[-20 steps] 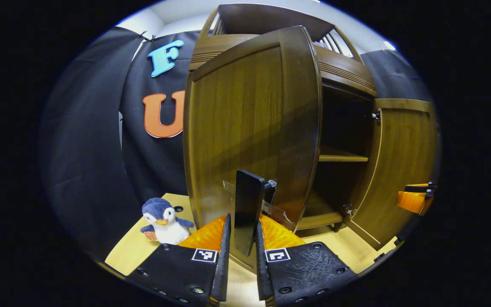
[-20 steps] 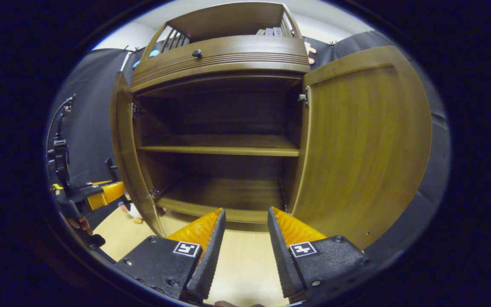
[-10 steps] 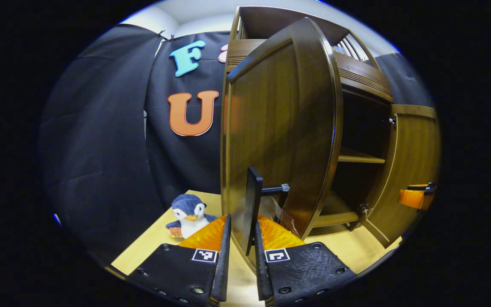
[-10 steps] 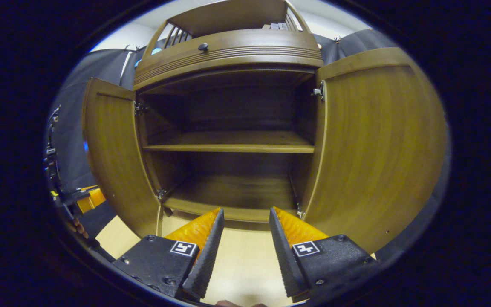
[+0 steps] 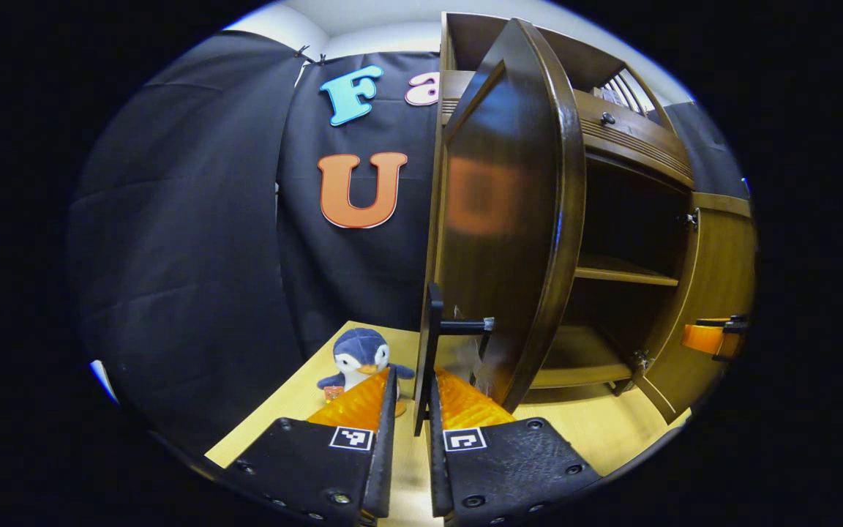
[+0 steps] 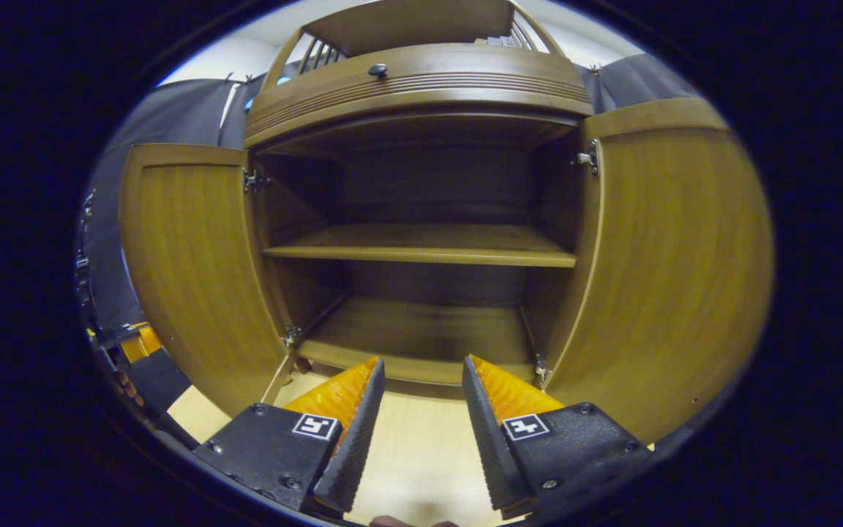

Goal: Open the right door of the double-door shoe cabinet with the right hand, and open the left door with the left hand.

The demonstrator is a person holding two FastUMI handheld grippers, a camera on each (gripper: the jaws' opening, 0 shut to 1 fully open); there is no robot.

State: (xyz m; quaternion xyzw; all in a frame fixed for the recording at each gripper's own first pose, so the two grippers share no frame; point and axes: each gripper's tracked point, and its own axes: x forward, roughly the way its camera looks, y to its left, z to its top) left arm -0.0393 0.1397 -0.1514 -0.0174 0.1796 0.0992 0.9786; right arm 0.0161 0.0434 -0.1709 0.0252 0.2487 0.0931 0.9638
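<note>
Both brown wooden doors of the shoe cabinet (image 6: 421, 88) were seen swung wide; the left gripper (image 5: 408, 399) was clamped on the left door's (image 5: 502, 219) flat black handle (image 5: 430, 351); the right gripper (image 6: 414, 395) was held apart, empty, before the right door (image 6: 670, 271); only release was judged outstanding.

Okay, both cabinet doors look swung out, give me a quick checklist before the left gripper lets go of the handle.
1. Right door swung wide: ok.
2. Left door swung wide: ok.
3. Left gripper closed on the black handle: ok.
4. Right gripper open, holding nothing, back from the cabinet: ok.
5. Penguin plush sits beside the left gripper's fingers, clearance for pulling back: cannot tell.
6. Cabinet shelf unobstructed: ok.
</note>
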